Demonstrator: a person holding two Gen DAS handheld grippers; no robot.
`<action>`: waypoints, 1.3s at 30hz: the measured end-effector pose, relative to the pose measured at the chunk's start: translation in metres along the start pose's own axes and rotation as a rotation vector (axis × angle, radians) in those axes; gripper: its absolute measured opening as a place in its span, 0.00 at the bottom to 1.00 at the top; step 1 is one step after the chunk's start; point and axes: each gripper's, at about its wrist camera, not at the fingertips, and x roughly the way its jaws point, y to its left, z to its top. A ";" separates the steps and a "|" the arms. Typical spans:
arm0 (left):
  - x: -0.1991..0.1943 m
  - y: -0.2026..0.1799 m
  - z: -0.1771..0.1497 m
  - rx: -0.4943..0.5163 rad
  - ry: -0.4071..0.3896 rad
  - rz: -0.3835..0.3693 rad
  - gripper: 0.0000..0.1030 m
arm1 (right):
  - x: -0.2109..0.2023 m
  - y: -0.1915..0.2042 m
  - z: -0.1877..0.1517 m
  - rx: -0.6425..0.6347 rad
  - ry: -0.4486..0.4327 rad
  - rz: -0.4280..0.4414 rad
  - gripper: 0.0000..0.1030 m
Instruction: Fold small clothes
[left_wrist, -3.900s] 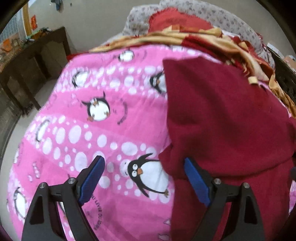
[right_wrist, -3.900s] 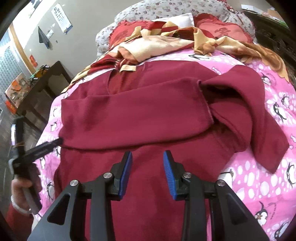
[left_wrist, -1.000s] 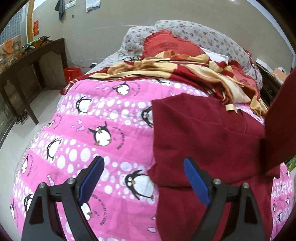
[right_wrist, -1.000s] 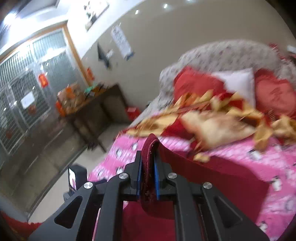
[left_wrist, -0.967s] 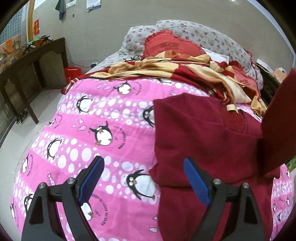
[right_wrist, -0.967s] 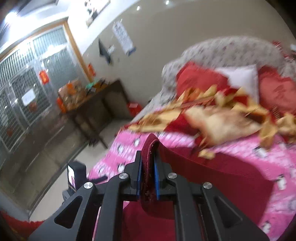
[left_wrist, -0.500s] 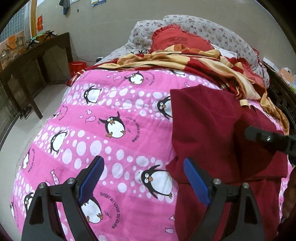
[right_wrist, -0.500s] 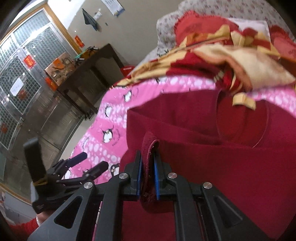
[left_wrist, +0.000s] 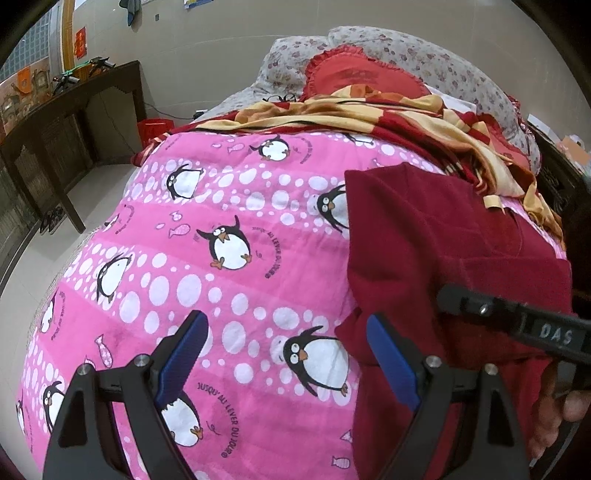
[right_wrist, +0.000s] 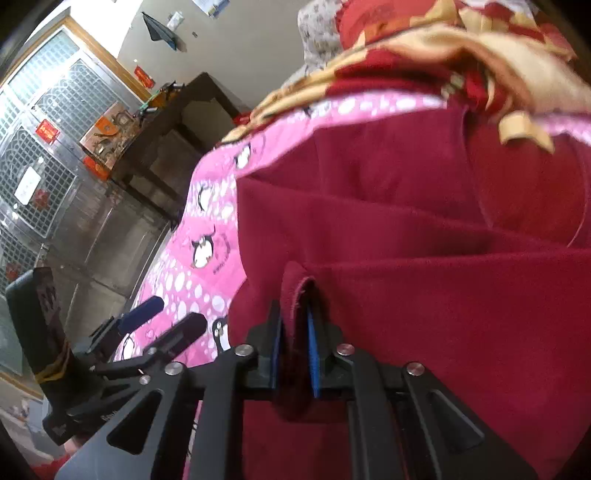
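Dark red fleece top (left_wrist: 424, 240) on pink penguin-print quilt (left_wrist: 229, 221), side layers folded inward. Right gripper (right_wrist: 294, 347), jaws just easing apart, cuff fold between pads. Left gripper (left_wrist: 288, 354) spread wide, empty. Final folds remain.

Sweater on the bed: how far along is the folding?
Done: a sleeve lies folded across the sweater. In hand: the right gripper pinches a hemmed edge, jaws just easing open; the left gripper hangs open beside it. Left: probably folding the bottom up.
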 end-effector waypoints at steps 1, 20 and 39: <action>-0.001 0.001 0.000 -0.002 -0.001 -0.001 0.88 | 0.004 -0.001 -0.001 0.011 0.026 0.004 0.46; -0.006 -0.062 0.008 0.088 -0.034 -0.136 0.85 | -0.164 -0.099 -0.087 0.239 -0.220 -0.118 0.58; 0.000 -0.071 0.045 0.073 0.003 -0.209 0.15 | -0.222 -0.182 -0.078 0.343 -0.348 -0.403 0.69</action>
